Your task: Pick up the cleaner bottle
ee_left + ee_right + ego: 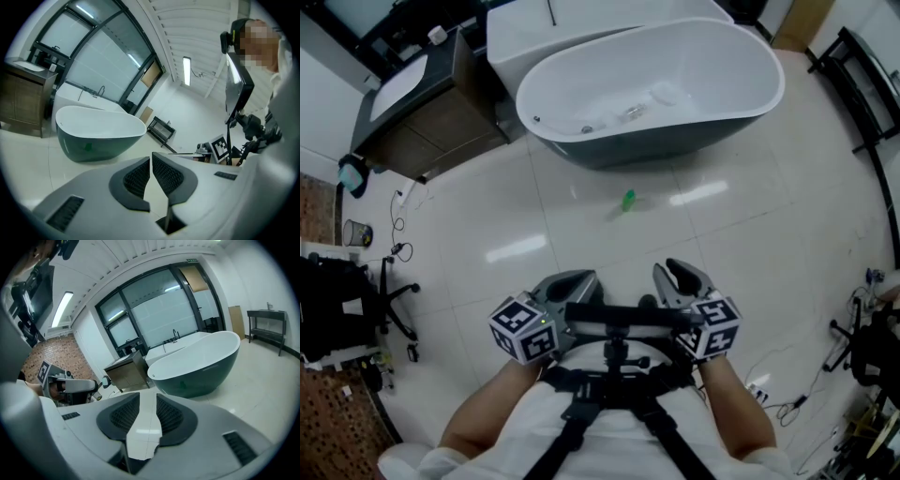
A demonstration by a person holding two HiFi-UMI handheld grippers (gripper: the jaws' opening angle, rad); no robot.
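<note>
At the floor's far left edge a wooden cabinet [431, 112] is standing beside the bathtub [675, 142]. The left gripper [151, 158] is hovering close to the person, its claw pressed together on nothing. Ahead, the small green cleaner bottle [628, 200] is sitting on the tiled floor [487, 216], seemingly upright. It is just in front of the bathtub's dark side and well apart from both grippers. The right gripper [148, 395] is holding its claw slightly spread, with only floor showing between the pads. The bottle is probably going to feel light, stiff and a little slick. Gripping across its body, below the cap, is looking safest, since a nudge could tip it.
</note>
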